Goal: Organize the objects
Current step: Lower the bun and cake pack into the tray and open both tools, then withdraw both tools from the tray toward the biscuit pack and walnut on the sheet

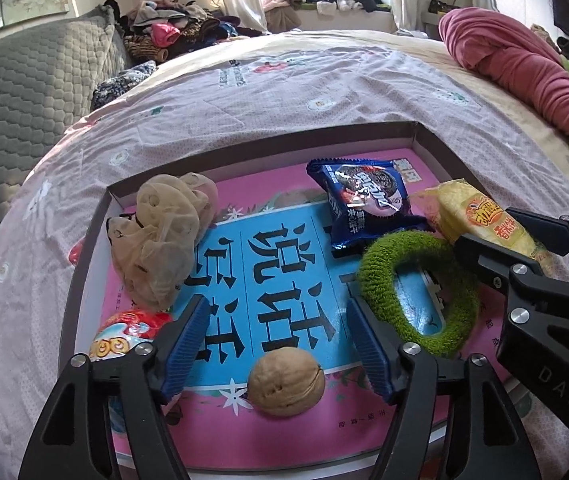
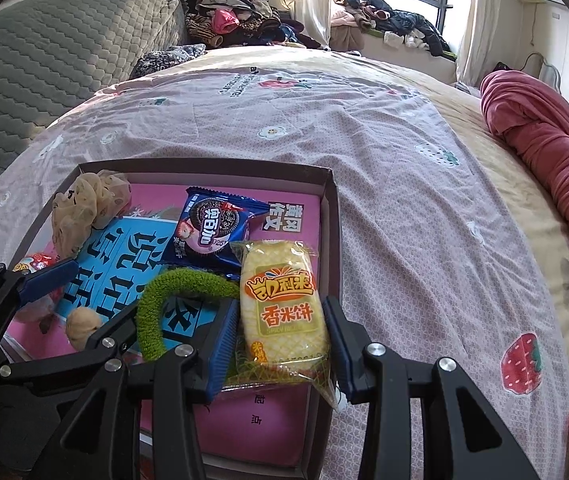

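Left claw [image 1: 278,344] wide, released, round tan walnut [image 1: 286,383] lying loose between its blue pads in shallow grey tray [image 1: 84,280]. Right claw [image 2: 280,336] grasping yellow rice-cracker packet [image 2: 282,304], fuzzy green ring [image 2: 164,300] just left.

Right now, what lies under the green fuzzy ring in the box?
Under the green fuzzy ring lies the pink and blue book lining the box. The print beneath its band is covered.

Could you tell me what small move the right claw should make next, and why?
Probably open the right claw and let go of the yellow rice cracker packet. Its pads sit against the packet's sides, and the packet already lies over the box, next to the green ring and the blue cookie packet. The left claw stands open around the walnut, apparently released.
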A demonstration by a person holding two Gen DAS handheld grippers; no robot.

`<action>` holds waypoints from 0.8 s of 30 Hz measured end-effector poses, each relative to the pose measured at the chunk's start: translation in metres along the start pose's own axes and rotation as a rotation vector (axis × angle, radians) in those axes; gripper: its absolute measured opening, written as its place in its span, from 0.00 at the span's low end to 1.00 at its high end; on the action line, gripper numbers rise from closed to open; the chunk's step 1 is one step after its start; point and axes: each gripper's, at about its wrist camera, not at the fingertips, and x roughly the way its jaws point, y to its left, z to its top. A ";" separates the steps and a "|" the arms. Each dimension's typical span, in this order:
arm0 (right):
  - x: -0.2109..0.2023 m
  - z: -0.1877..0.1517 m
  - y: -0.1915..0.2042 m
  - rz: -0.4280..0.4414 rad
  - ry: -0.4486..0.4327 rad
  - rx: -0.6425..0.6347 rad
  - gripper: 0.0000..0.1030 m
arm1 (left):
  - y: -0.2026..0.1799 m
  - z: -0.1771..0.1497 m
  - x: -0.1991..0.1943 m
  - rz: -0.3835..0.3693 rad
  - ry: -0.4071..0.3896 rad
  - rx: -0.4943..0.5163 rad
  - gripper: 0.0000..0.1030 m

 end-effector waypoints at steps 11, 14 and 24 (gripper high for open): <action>-0.013 0.005 -0.001 -0.012 -0.024 0.008 0.61 | 0.011 -0.002 -0.001 -0.045 0.050 -0.033 0.76; -0.016 0.006 -0.003 -0.009 -0.027 0.013 0.65 | 0.013 -0.001 -0.004 -0.059 0.052 -0.039 0.77; -0.040 0.010 -0.004 -0.005 -0.041 0.021 0.72 | 0.021 0.006 -0.034 -0.097 0.029 -0.048 0.87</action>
